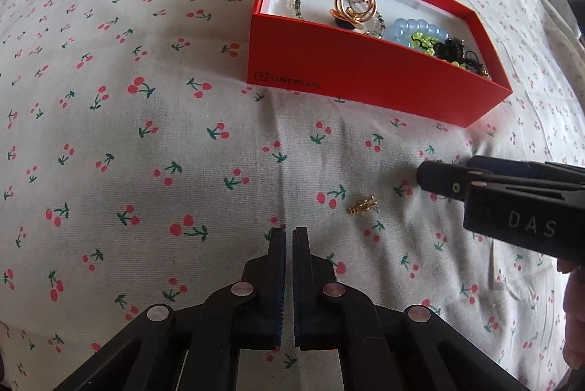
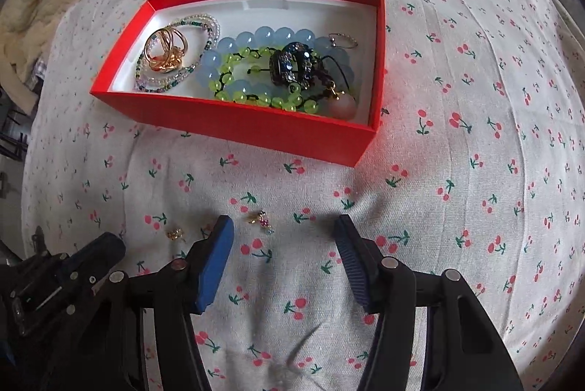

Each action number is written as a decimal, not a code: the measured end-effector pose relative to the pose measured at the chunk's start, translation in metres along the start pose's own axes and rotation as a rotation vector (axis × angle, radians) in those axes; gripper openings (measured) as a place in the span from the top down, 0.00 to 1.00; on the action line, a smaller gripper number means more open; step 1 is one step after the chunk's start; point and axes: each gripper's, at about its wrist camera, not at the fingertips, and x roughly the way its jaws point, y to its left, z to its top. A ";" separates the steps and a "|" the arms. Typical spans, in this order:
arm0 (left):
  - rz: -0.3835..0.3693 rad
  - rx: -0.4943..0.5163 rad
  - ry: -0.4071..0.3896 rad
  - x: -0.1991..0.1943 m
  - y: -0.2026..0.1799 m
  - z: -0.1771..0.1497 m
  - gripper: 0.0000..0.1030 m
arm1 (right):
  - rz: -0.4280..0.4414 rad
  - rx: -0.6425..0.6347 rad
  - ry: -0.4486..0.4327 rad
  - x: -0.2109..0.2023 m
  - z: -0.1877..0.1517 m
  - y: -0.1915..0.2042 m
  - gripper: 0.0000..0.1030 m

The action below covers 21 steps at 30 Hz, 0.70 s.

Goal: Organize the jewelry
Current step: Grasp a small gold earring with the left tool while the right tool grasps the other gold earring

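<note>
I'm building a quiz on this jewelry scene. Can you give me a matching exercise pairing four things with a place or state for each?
Column one:
1. pale blue bead bracelet
2. gold stud
3. left gripper
4. right gripper

Column two:
A. fingers spread wide apart
B. lying inside the red box
C. fingers nearly touching, holding nothing
D. loose on the cherry-print cloth

Pairs: 1-B, 2-D, 3-C, 4-A
</note>
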 end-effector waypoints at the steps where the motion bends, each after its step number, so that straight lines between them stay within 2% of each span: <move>1: -0.002 -0.004 0.003 0.000 0.001 0.000 1.00 | -0.006 0.001 -0.004 0.001 0.001 0.002 0.52; 6: -0.023 -0.015 0.008 0.000 0.006 -0.001 1.00 | -0.019 -0.034 -0.013 0.006 0.005 0.015 0.68; 7: -0.029 -0.015 0.010 0.000 0.006 -0.001 1.00 | -0.022 -0.046 -0.013 0.006 0.005 0.016 0.73; 8: -0.033 -0.016 0.010 0.000 0.007 -0.001 0.98 | -0.021 -0.057 -0.013 0.006 0.006 0.017 0.82; 10: -0.047 -0.019 0.012 0.000 0.007 0.000 0.91 | -0.013 -0.074 -0.009 0.007 0.007 0.020 0.89; 11: -0.055 -0.023 0.015 0.000 0.007 0.000 0.86 | -0.014 -0.079 -0.010 0.007 0.007 0.021 0.89; 14: -0.080 -0.037 0.026 0.003 0.006 0.002 0.81 | -0.011 -0.071 -0.024 0.006 0.007 0.023 0.89; 21: -0.120 -0.067 0.044 0.010 -0.008 0.010 0.80 | 0.001 -0.087 -0.074 -0.021 0.001 0.013 0.89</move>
